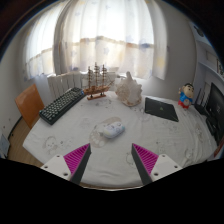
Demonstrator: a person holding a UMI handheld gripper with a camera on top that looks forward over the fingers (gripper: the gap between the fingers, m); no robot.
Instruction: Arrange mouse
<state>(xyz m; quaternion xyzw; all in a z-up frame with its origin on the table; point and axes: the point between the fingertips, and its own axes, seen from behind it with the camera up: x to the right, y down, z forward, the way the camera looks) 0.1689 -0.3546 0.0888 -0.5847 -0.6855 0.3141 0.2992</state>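
A small pale mouse (110, 128) lies on the white tablecloth (110, 165), ahead of my fingers and roughly centred between them. My gripper (112, 157) is open and empty, with its magenta pads (77, 157) spread wide above the near part of the table. A black mouse pad (161, 109) lies flat to the right, beyond the right finger. A black keyboard (62, 104) lies diagonally to the left, beyond the left finger.
A model sailing ship (96, 82) and a pale shell-like ornament (128, 91) stand at the back of the table. A small doll (186, 96) stands far right beside a dark monitor (214, 105). An orange chair (30, 103) stands at the left. Curtained windows lie behind.
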